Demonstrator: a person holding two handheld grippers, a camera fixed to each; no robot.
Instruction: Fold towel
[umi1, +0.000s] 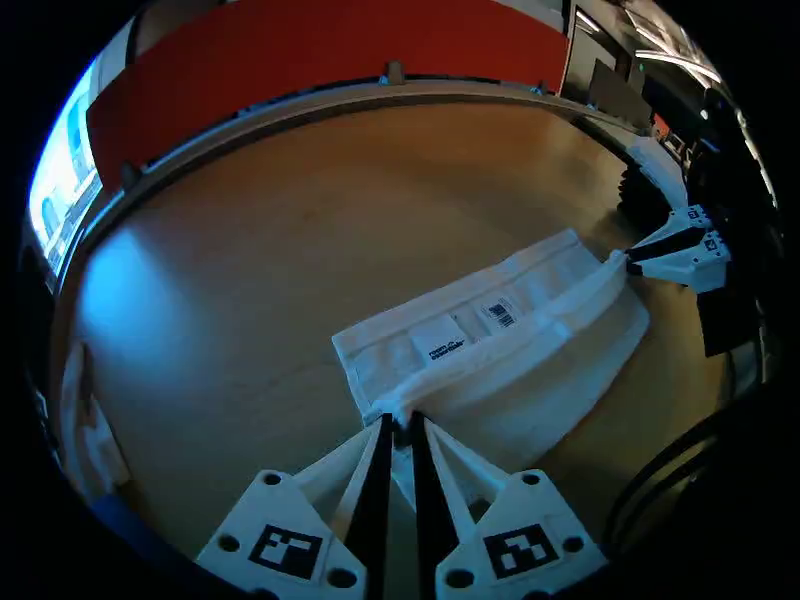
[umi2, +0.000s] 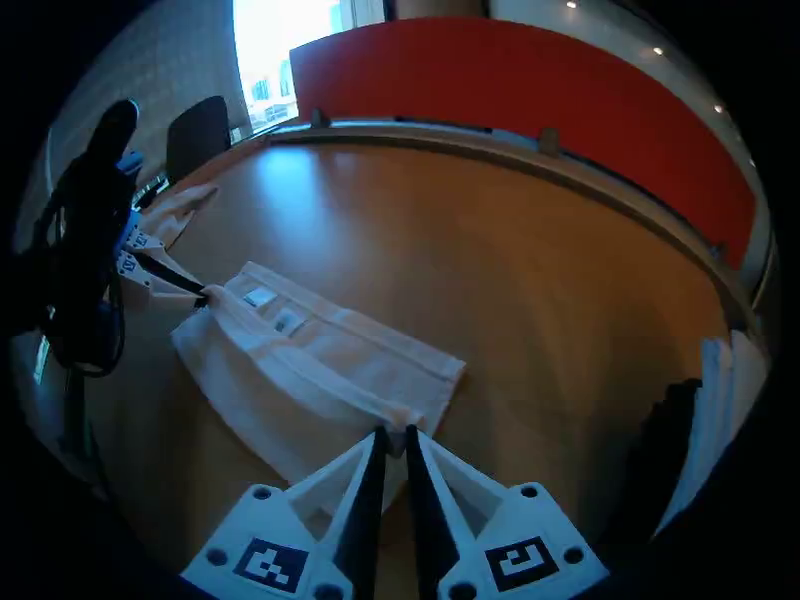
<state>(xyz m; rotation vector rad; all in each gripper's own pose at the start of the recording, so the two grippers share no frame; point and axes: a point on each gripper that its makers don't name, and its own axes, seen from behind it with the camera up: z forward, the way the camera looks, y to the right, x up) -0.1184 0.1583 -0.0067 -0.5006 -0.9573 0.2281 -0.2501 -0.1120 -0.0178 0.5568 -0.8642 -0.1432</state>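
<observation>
Left claw is pinched tight on a near corner of the towel, white cloth bunched between its fingers at six o'clock in the left gripper view. Right claw has its fingers closed on the opposite end, also at six o'clock in the right gripper view, with the other claw at nine o'clock across the cloth. Between them the towel lies on the wooden table, stretched long and narrow, its labels facing up. One layer looks doubled over along its length, with a raised ridge running from claw to claw, so I'd say the first fold is roughly in. Smoothing it flat and folding it shorter look like what is left.
</observation>
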